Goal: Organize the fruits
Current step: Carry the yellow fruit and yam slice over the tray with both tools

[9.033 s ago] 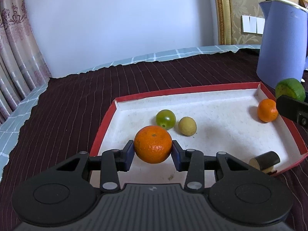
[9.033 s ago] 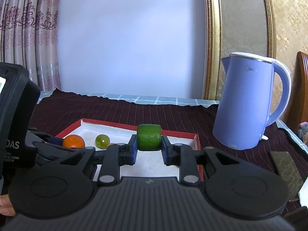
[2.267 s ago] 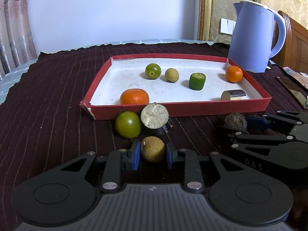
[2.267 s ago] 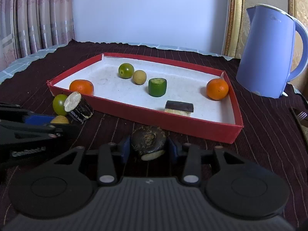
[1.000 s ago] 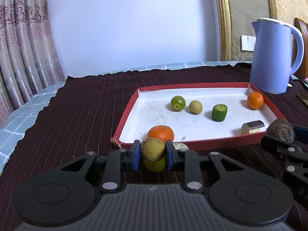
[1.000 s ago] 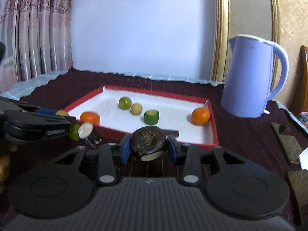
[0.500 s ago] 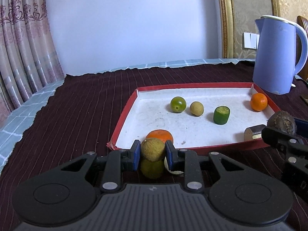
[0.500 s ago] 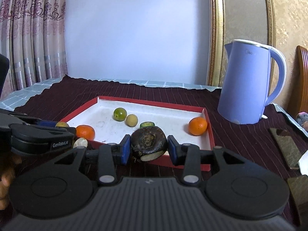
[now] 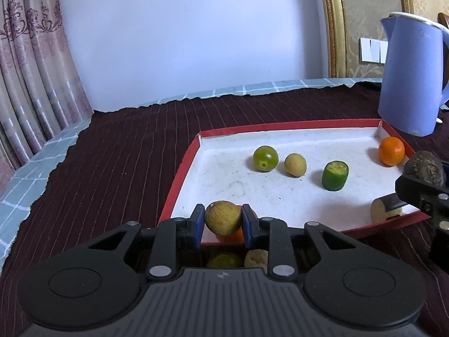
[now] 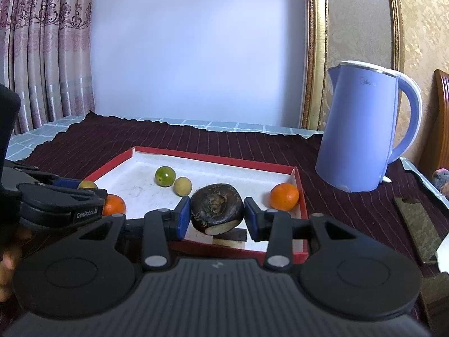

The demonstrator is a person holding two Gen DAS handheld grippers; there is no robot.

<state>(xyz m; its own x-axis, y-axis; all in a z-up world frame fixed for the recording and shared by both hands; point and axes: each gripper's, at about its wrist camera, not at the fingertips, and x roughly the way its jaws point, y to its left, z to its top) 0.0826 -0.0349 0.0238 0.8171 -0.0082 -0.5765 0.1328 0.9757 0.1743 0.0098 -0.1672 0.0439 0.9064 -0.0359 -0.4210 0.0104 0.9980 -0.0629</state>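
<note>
My left gripper (image 9: 221, 224) is shut on a small tan round fruit (image 9: 222, 221), held over the near left rim of the red tray (image 9: 182, 179). An orange (image 9: 234, 236) lies in the tray just behind it. My right gripper (image 10: 216, 216) is shut on a dark brown fruit with a pale cut base (image 10: 216, 206), above the tray's near edge (image 10: 224, 248). Inside the tray lie a green round fruit (image 9: 265, 158), another tan fruit (image 9: 295, 164), a green cut piece (image 9: 335, 175), a second orange (image 9: 391, 151) and a dark-skinned slice (image 10: 230, 237).
A green fruit (image 9: 224, 260) and a pale cut piece (image 9: 255, 258) lie on the dark striped cloth under my left gripper. A blue kettle (image 10: 359, 132) stands behind the tray's right corner. A dark flat object (image 10: 415, 224) lies at the far right.
Both grippers have moved forward with their fruits to the tray's near edge. The green fruit and the cut piece on the cloth have slid under the left gripper's fingers.
</note>
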